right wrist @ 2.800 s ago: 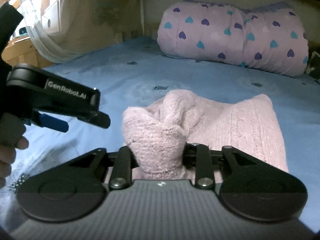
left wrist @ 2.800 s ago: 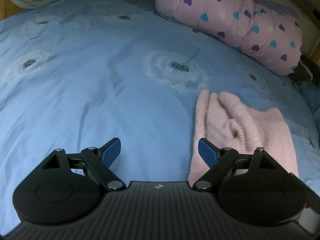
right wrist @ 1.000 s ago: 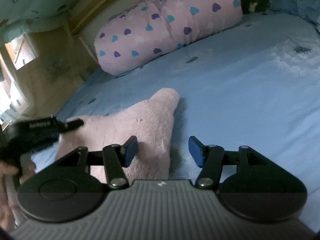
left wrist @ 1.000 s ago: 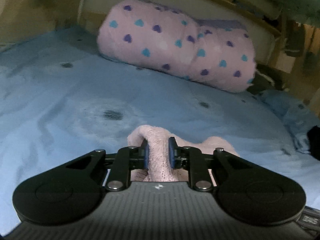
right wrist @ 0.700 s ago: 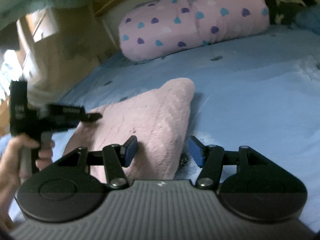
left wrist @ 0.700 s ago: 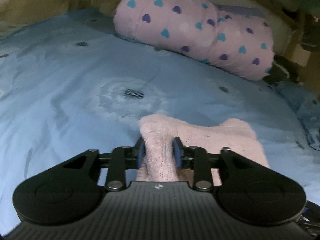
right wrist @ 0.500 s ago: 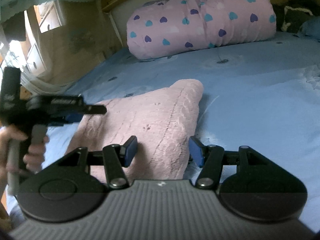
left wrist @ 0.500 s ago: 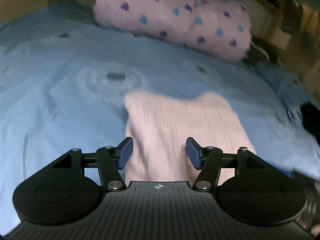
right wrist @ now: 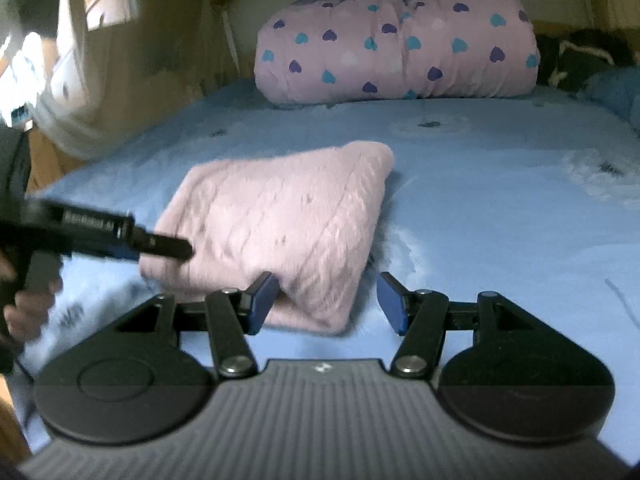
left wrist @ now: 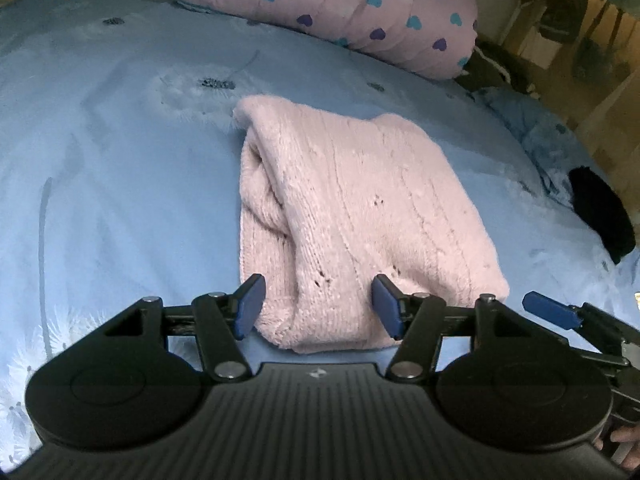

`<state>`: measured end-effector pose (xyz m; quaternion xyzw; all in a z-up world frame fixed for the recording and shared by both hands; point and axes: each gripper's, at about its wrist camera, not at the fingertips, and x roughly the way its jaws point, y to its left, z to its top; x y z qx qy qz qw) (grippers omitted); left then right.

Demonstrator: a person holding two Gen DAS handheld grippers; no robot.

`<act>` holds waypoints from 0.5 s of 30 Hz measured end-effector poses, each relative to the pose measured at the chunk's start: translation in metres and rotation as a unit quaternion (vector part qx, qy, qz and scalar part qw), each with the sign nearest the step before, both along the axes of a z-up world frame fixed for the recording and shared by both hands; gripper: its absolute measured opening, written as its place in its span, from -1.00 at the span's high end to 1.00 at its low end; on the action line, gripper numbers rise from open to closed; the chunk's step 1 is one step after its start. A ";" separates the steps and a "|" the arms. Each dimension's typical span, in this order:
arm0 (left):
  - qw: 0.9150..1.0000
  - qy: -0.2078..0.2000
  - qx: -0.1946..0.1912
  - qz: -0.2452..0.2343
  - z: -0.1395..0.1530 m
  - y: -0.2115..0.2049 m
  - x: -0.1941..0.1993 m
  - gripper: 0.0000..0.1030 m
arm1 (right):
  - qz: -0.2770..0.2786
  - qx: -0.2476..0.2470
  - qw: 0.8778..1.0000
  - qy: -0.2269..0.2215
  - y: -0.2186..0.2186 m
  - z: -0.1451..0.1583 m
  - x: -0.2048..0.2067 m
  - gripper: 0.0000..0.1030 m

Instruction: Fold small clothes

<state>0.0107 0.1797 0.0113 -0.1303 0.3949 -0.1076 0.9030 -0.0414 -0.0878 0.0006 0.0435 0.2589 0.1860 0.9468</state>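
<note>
Nearest in the left wrist view, the left gripper (left wrist: pixel 318 306) has its 2 blue-padded fingers (left wrist: pixel 250 306) spread apart and released, with the near edge of the folded pale pink fuzzy knit garment (left wrist: pixel 360 216) lying between them untouched; 1 second ago those fingers were clenched on a raised pinch of that knit, and they have just been opening, so the cloth now lies flat on the bed. The right gripper (right wrist: pixel 326 302) is likewise released, its fingers (right wrist: pixel 262 300) parted as they were 1 second ago, the left one at the garment's (right wrist: pixel 276 220) near corner, the other over bare sheet. In the right wrist view the left gripper (right wrist: pixel 120 236) shows blurred at the garment's left edge, held by a hand (right wrist: pixel 28 304). The garment rests as a compact folded rectangle on the light blue dandelion-print bedsheet (left wrist: pixel 120 160). Beyond it, at the head of the bed, lies the rolled pink quilt with blue and purple hearts (left wrist: pixel 332 12).
</note>
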 end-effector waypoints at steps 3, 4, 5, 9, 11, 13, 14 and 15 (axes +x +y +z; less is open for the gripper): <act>1.000 -0.004 0.005 0.002 -0.005 -0.003 0.002 0.11 | -0.007 -0.034 0.999 0.003 0.007 -0.005 0.001 -0.16; 1.000 -0.007 0.002 -0.001 -0.005 -0.003 0.002 0.35 | -0.008 -0.039 0.999 0.006 0.010 -0.007 0.004 -0.16; 1.000 -0.010 -0.001 -0.003 -0.004 -0.003 0.001 0.50 | -0.007 -0.042 0.999 0.013 0.012 -0.011 0.009 -0.15; 1.000 -0.023 -0.013 -0.002 0.011 0.007 -0.006 0.62 | -0.019 -0.039 0.999 0.017 0.020 -0.018 0.021 -0.13; 0.999 -0.027 -0.020 -0.002 0.019 0.016 -0.010 0.64 | -0.030 -0.032 0.999 0.001 0.021 -0.014 0.022 0.53; 0.999 -0.028 -0.022 -0.004 0.022 0.024 -0.014 0.64 | -0.034 -0.018 0.999 -0.014 0.019 -0.007 0.019 0.58; 0.999 -0.026 -0.022 -0.007 0.023 0.027 -0.014 0.64 | -0.034 -0.015 0.999 -0.026 0.018 -0.003 0.015 0.60; 0.999 -0.022 -0.017 -0.019 0.022 0.027 -0.014 0.64 | -0.031 -0.022 0.998 -0.043 0.018 0.000 0.009 0.62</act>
